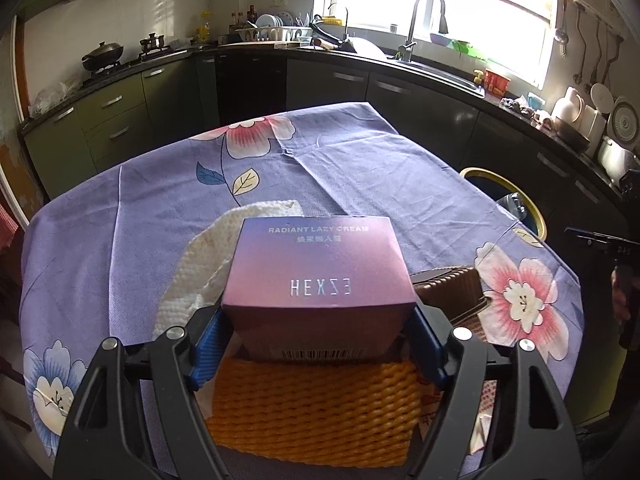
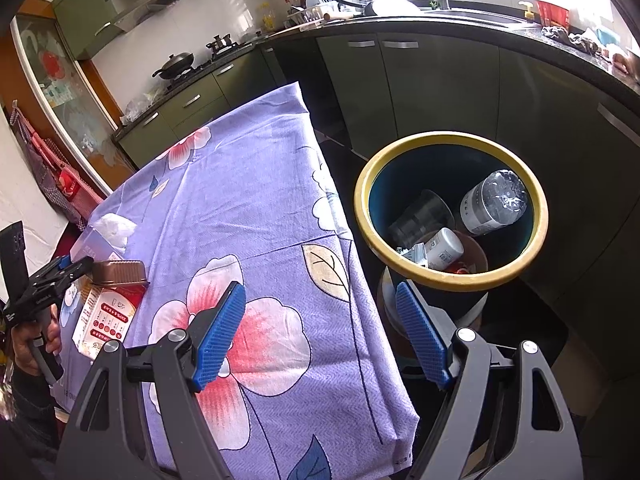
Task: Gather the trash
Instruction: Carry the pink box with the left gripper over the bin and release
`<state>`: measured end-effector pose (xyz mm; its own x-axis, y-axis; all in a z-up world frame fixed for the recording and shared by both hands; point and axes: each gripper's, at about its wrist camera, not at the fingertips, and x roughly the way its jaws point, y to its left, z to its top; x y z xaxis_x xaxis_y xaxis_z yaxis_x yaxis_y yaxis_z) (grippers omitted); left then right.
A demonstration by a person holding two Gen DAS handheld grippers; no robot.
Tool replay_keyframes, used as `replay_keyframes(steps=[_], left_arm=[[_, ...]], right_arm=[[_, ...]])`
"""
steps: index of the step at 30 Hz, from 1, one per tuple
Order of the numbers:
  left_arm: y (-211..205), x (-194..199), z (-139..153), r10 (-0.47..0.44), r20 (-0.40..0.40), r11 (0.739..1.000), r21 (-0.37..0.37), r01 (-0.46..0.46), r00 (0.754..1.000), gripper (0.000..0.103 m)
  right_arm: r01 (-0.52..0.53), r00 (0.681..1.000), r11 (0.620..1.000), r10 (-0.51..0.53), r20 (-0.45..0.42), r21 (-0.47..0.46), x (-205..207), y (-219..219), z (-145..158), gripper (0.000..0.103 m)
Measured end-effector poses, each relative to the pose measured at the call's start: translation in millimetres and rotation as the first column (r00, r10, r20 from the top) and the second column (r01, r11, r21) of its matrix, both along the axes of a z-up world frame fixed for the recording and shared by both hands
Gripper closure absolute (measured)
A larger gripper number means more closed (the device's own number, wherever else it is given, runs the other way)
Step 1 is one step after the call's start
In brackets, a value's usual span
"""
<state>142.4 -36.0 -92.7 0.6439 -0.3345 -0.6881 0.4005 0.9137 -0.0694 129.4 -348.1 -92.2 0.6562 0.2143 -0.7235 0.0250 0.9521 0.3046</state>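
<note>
Left gripper (image 1: 318, 336), jaws clamped on box (image 1: 318, 268) above table (image 1: 360, 168), left of bin (image 2: 450, 206), ready for carrying over. Right gripper (image 2: 320, 334), jaws apart, empty, beside bin, free for more trash.

A kitchen with dark green cabinets (image 1: 112, 116) under a black counter (image 1: 440, 70) that wraps the room. Strong daylight pours through a wide window (image 1: 432, 8) above the sink tap (image 1: 424, 20). White wall tiles (image 1: 132, 20) back the stove.
</note>
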Motion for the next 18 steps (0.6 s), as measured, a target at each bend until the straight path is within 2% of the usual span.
replay_keyframes(steps=[11, 18], left_arm=[[11.5, -33.3, 47.8, 0.028, 0.111, 1.000, -0.018, -0.026, 0.993, 0.030], [-1.8, -52.4, 80.4, -0.018, 0.153, 0.999, -0.032, 0.023, 0.988, 0.030]], right_arm=[[-0.017, 1.000, 1.000, 0.017, 0.015, -0.004, -5.2, 6.8, 5.8, 0.026], [-0.012, 0.999, 1.000, 0.013, 0.029, -0.008, -14.1, 4.3, 10.5, 0.026]])
